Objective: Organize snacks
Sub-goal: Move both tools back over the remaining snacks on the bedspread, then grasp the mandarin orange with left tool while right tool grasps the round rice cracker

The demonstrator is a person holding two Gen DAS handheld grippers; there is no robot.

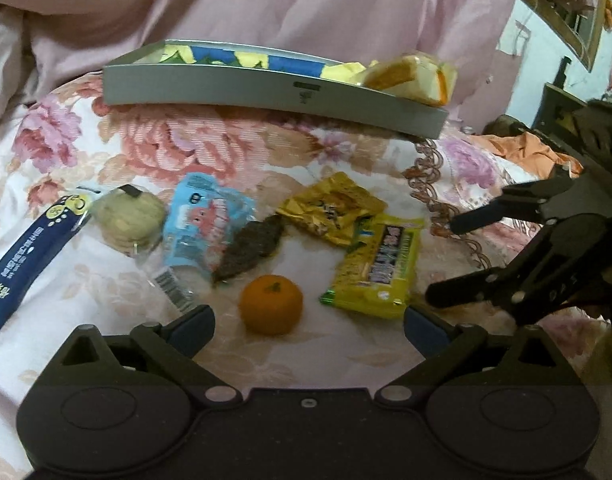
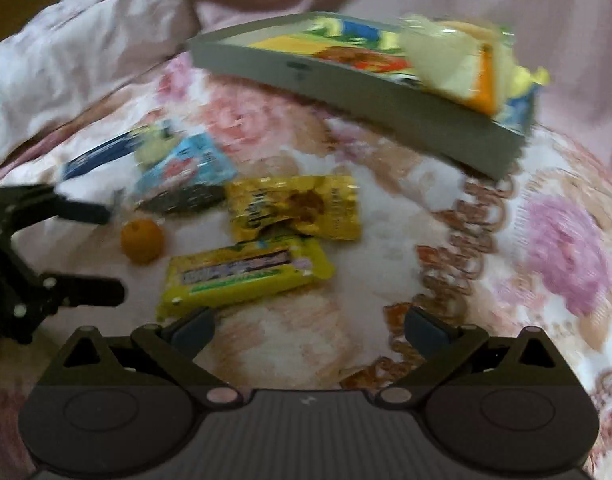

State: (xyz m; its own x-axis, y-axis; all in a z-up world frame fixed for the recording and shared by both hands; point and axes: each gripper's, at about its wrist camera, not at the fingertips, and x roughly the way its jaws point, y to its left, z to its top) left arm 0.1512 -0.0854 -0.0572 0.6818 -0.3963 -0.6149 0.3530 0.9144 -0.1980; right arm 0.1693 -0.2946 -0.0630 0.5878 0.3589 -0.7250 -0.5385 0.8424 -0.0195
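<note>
The left hand-held gripper [image 1: 306,322] gapes wide and empty, an orange [image 1: 271,304] just ahead between its fingers. The right hand-held gripper [image 2: 308,330] (also wide, empty) hovers behind the yellow bar [image 2: 245,276]; the grey tray [image 2: 386,100] lies beyond, on the bed.

A bedroom in a home, with a bed as the work surface.

A floral bedspread [image 1: 177,148] with a scalloped trim [image 1: 446,208] filled the middle of the frame, a rumpled pink quilt [image 1: 265,4] was heaped across the top, and loose orange cloth [image 1: 522,148] lay at the right edge below a pale blue wall [image 1: 538,68].
</note>
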